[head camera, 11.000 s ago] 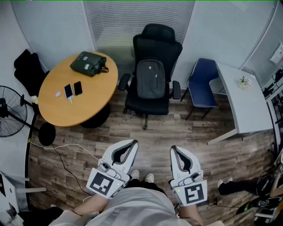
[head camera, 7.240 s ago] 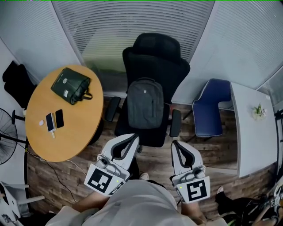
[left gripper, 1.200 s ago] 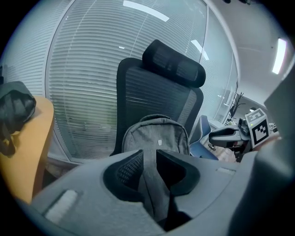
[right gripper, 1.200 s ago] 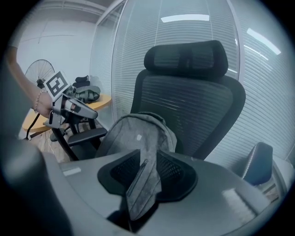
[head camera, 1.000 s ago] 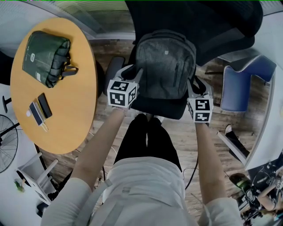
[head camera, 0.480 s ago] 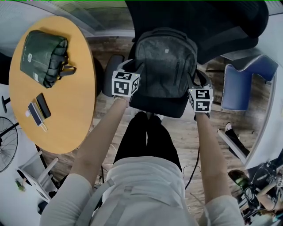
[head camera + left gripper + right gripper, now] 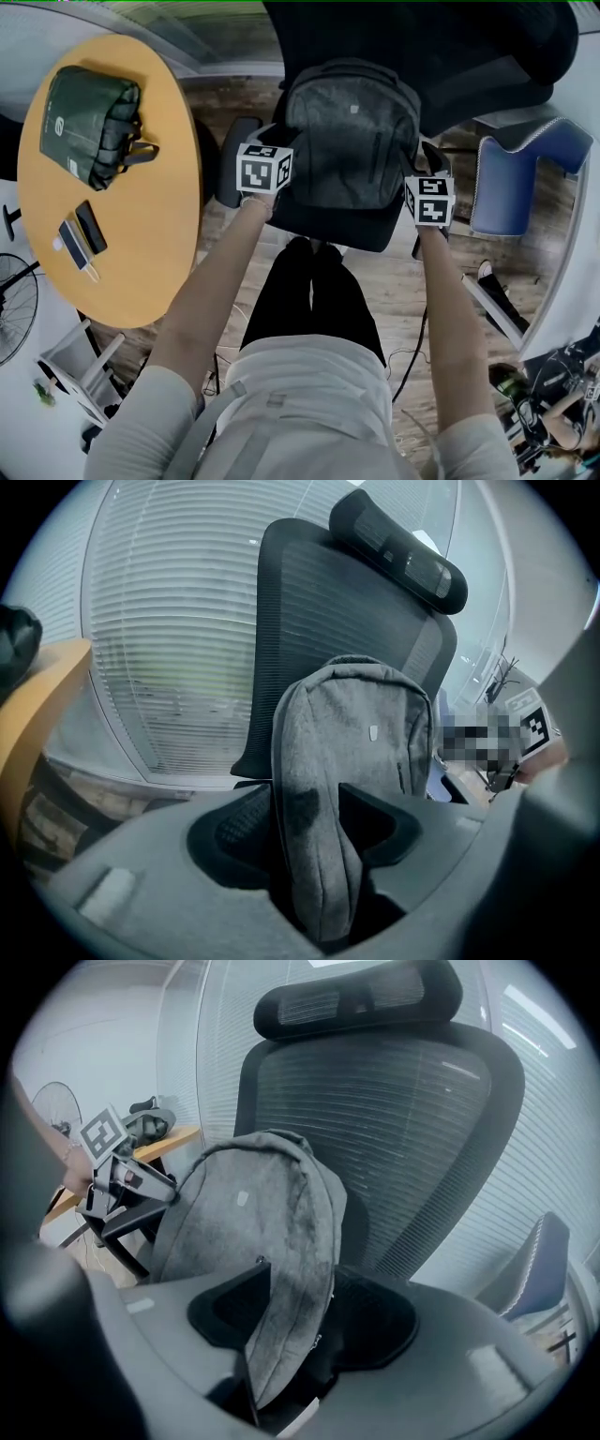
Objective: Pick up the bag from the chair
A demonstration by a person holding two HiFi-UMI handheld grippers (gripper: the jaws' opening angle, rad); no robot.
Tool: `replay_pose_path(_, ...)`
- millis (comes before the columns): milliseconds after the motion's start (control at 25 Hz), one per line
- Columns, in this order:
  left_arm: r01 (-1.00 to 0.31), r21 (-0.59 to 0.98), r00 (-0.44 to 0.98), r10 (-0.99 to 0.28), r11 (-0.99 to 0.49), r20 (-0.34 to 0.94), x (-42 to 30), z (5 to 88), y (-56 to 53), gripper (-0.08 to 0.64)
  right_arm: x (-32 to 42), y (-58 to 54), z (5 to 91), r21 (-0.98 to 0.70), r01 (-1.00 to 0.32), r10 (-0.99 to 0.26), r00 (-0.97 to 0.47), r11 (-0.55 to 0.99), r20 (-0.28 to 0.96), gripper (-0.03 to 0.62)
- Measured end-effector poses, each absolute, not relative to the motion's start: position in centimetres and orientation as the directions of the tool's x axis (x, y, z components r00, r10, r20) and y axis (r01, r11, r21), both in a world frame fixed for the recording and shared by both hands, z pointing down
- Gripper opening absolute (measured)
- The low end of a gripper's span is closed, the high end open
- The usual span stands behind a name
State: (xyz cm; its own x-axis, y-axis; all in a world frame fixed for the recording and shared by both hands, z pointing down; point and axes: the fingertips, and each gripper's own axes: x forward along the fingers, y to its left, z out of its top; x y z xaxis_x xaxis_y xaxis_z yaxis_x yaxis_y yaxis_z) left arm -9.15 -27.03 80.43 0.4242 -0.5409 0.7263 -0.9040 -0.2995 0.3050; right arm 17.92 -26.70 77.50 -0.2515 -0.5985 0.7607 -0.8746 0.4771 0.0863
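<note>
Your left gripper (image 7: 305, 819) and right gripper (image 7: 305, 1314) have just been opening. Both now stand wide, each straddling one side edge of the grey fabric backpack (image 7: 352, 131) without clamping it. The backpack stands upright on the black mesh office chair (image 7: 441, 47).

2 tools (image 7: 314, 810) (image 7: 298, 1309), 2 bags (image 7: 352, 131) (image 7: 89, 117), 2 chairs (image 7: 427, 42) (image 7: 511, 192), 2 phones (image 7: 91, 227) (image 7: 71, 240), 1 rd table (image 7: 141, 248), 1 fan (image 7: 13, 321)
</note>
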Motion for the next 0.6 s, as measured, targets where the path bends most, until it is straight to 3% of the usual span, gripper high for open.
replay_pose_path(600,-0.896,0.329,0.442,-0.516,-0.3,0.734,-9.0,82.5,-28.0,0.276,18.4,-28.8,80.1,0.063,-0.892,-0.585,-0.238,0.447,0.775,0.232)
